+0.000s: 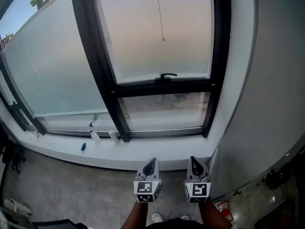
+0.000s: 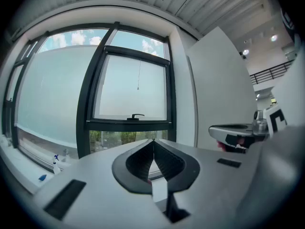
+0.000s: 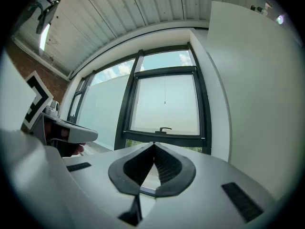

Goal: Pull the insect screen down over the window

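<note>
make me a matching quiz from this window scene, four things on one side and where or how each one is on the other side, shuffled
Column one:
1. pull cord
2. window handle
3. spray bottle
4. left gripper

Column two:
a. standing on the white sill
b. shut, nothing between its jaws
c. hanging in front of the upper pane
d. black, at the upper pane's lower edge

Pairs: 1-c; 2-d; 3-a; 4-b
</note>
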Available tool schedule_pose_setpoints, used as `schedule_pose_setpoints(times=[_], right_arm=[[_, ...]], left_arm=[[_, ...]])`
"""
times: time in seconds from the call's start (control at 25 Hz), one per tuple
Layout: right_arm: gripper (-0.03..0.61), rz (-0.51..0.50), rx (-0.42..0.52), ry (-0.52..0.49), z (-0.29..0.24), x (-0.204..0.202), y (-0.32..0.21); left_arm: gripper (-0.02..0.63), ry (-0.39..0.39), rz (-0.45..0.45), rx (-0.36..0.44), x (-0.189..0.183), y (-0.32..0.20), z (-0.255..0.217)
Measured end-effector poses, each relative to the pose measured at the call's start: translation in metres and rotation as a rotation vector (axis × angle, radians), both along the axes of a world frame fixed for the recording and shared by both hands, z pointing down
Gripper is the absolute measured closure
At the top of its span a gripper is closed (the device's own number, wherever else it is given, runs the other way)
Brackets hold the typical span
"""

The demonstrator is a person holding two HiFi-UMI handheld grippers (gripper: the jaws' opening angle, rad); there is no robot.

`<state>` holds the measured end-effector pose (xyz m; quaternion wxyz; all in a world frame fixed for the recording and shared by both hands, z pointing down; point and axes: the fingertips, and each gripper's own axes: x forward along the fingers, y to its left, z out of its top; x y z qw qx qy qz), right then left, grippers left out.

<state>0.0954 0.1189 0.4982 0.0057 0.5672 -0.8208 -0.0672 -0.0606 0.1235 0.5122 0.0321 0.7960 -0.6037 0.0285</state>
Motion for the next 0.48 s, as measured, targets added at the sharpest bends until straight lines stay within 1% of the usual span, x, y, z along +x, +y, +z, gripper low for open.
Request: schedule_pose_setpoints(times=[0.08, 0.16, 0.48], right_arm=[[0.575, 0.01, 0.0, 0.017, 0.0, 0.001, 0.0], [0.575, 0.019, 0.0, 0.025, 0.0, 0.002, 0.001], [0.575, 0.025, 0.003, 0.012, 0.002, 0.006, 0.002]], left_arm=[[0.609, 0.002, -0.011, -0.004, 0.001, 0.001, -0.004], [0.609, 0.001, -0.003, -0.009, 0.003, 0.001, 0.001], [0.609, -0.008, 0.015, -0.013, 0.014, 0.004, 0.008]])
